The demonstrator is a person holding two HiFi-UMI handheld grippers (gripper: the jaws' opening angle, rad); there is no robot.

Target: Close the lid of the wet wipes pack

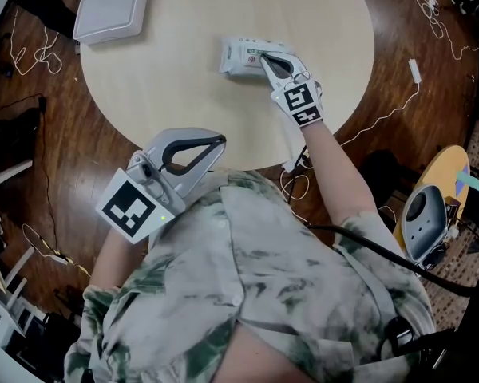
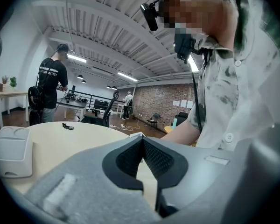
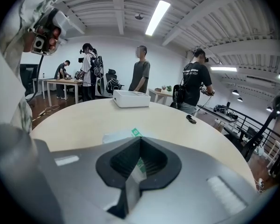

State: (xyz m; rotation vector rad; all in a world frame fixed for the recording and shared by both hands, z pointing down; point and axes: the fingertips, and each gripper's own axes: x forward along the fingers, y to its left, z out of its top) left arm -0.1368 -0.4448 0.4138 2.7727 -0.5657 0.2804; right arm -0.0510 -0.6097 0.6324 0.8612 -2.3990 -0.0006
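Wet wipes pack (image 1: 239,58): lies flat on the round bench (image 1: 176,86), right of centre and toward the far side, well in from the rim.
Long axis: runs left to right across the bench, only slightly skewed; the printed face is up, with its green and red label toward the pack's middle.
Right tool (image 1: 263,59): clenched, jaw tips meeting. They rest on the top of the pack at its right half, the arm reaching in from near right.
Right gripper view: the tips (image 3: 139,139) close to a point. Past them only a pale edge of the pack (image 3: 115,135) and a green tab show.
Lid: covered by the right tool, so I cannot tell whether it is up or down.
Left tool (image 1: 221,143): clenched with nothing between its jaws (image 2: 142,138), held at the near rim of the bench, well apart from the pack.
White case (image 1: 112,6): far left of the bench, cut off by the frame's top edge.
Hard to make out: the pack's right end under the tool, and a small dark item (image 3: 190,120) on the bench.
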